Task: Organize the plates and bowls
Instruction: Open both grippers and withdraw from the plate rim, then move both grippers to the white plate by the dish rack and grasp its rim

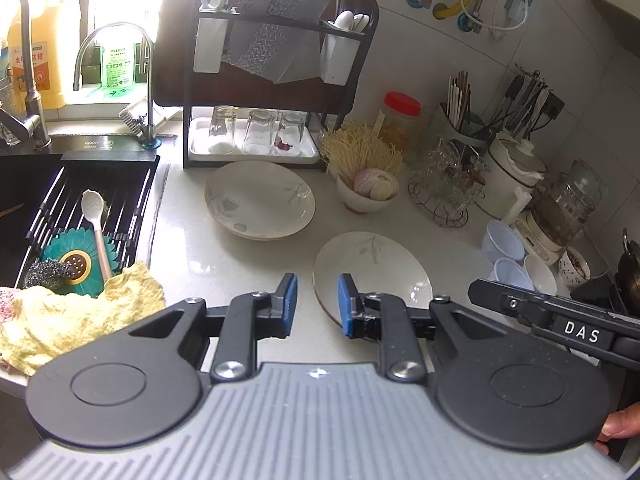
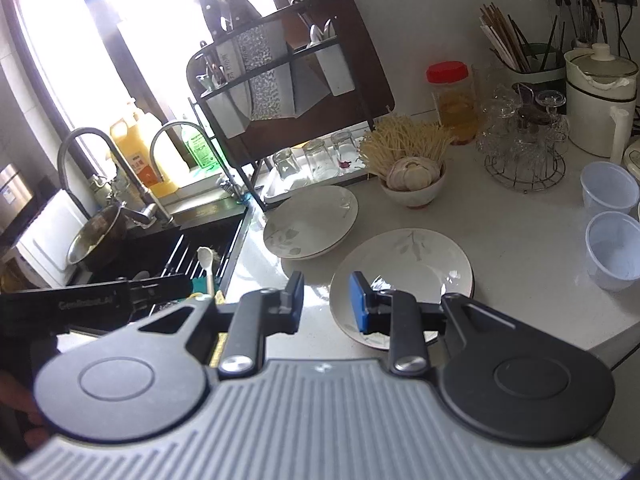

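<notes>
Two white plates with a grey leaf print lie on the white counter. The far plate sits in front of the dish rack. The near plate lies close to the counter's front edge. My left gripper is open and empty, hovering above the near plate's left rim. My right gripper is open and empty, also above that plate's left rim. A white bowl holding garlic stands behind the plates. Small pale blue bowls stand at the right.
A black dish rack with upturned glasses stands at the back. The sink at left holds a drying grid, spoon, scrubber and yellow cloth. A glass-cup stand, jar, chopstick holder and appliances crowd the right.
</notes>
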The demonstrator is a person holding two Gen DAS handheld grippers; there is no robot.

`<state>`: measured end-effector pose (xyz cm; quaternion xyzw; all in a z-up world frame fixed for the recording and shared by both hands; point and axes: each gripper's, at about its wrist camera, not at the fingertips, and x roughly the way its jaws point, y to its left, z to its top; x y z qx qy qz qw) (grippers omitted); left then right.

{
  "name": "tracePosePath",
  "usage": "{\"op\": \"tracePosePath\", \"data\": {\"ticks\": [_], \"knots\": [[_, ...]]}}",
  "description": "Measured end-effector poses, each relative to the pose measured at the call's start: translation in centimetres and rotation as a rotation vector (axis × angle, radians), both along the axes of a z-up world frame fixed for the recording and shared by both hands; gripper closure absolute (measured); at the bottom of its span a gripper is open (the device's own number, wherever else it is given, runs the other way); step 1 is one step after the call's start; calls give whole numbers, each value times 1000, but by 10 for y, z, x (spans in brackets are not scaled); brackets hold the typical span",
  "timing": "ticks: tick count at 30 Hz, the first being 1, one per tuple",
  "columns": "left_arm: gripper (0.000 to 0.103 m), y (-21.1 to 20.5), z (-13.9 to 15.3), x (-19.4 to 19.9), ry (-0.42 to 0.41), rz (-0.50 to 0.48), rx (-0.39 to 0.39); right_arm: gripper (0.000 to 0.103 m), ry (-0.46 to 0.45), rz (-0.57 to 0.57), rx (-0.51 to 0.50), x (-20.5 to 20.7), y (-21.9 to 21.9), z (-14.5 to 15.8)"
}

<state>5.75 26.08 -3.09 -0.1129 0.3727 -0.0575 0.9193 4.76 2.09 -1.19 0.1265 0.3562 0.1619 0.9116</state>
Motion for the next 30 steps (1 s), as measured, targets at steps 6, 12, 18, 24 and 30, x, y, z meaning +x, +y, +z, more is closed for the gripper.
{"op": "tracePosePath", "data": {"ticks": [6, 12, 18, 24, 30], "knots": [[79, 16, -10, -8, 35, 14, -17, 74, 42, 2, -13, -2, 14, -8], [79, 24, -18, 11, 53, 26, -23, 74, 90, -12, -17, 16, 17, -22], [75, 33, -24, 47, 72, 42, -15, 74, 119, -28, -7, 46, 18, -32], [72, 44, -29, 89, 84, 52, -4, 74, 113, -41, 8, 86, 18, -36], [63, 60, -41, 131, 98, 91, -5, 74, 147, -47, 40, 132, 17, -52]]}}
